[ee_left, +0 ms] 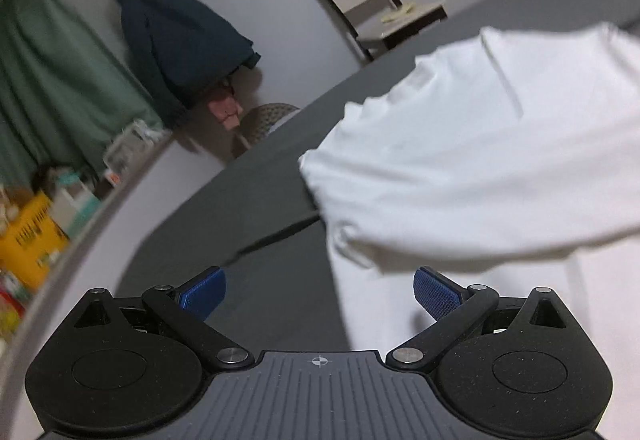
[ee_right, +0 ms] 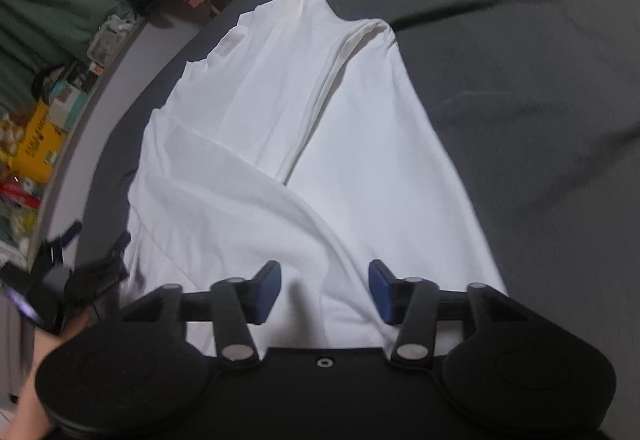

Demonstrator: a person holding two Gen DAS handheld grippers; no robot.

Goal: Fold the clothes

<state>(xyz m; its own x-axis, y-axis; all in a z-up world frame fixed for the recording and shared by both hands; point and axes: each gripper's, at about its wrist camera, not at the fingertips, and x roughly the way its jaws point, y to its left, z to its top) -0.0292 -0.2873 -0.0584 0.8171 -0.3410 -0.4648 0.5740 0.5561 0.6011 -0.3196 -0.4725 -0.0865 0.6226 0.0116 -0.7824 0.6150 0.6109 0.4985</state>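
A white garment (ee_right: pixel 304 143) lies partly folded lengthwise on a dark grey bed sheet (ee_right: pixel 520 79), with a long fold ridge running up its middle. My right gripper (ee_right: pixel 324 290) hovers over the garment's near end, open, with nothing between its blue pads. In the left wrist view the same white garment (ee_left: pixel 480 143) fills the right side, one layer lying over another. My left gripper (ee_left: pixel 320 290) is open at the garment's left edge; its right pad is over white cloth, its left pad over grey sheet. The left gripper (ee_right: pixel 96 272) also shows blurred at the lower left of the right wrist view.
Beyond the bed's edge (ee_left: pixel 200 175) stand a dark blue hanging garment (ee_left: pixel 176 43), a green curtain (ee_left: pixel 52 79), a chair (ee_left: pixel 376 3), a woven basket (ee_left: pixel 264 119) and floor clutter with a yellow box (ee_left: pixel 28 240). Bare grey sheet spreads right of the garment.
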